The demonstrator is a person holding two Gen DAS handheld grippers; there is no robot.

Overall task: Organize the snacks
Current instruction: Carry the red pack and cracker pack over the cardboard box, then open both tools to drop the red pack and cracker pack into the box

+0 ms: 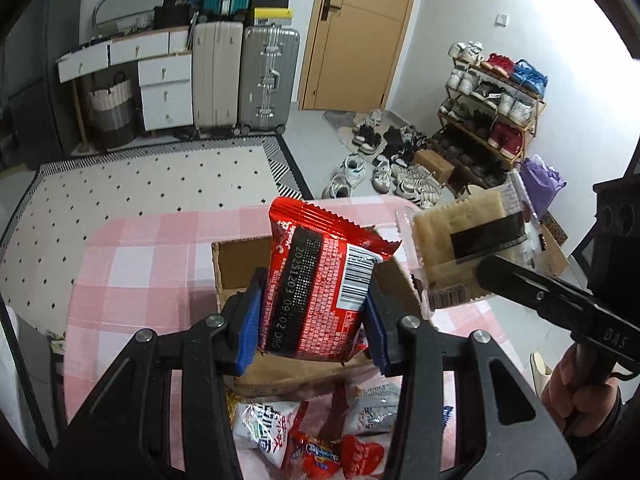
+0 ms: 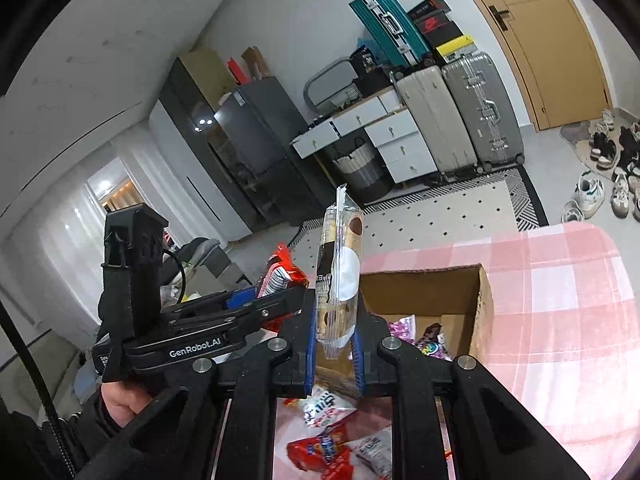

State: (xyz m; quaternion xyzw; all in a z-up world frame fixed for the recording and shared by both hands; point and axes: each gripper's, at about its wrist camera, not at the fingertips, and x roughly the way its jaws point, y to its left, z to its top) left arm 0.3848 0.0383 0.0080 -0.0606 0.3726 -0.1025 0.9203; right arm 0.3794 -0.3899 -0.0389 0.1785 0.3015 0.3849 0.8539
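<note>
My left gripper is shut on a red snack packet, held upright between its blue pads above the open cardboard box. To its right, my right gripper is shut on a clear-wrapped biscuit snack. In the right wrist view that clear-wrapped snack stands edge-on in my right gripper, over the near left corner of the box. The left gripper with the red packet is just to the left. Purple-wrapped sweets lie inside the box.
The box sits on a table with a pink checked cloth. Several loose snack packets lie on the near side of the table. Beyond are a dotted rug, suitcases, a shoe rack and shoes on the floor.
</note>
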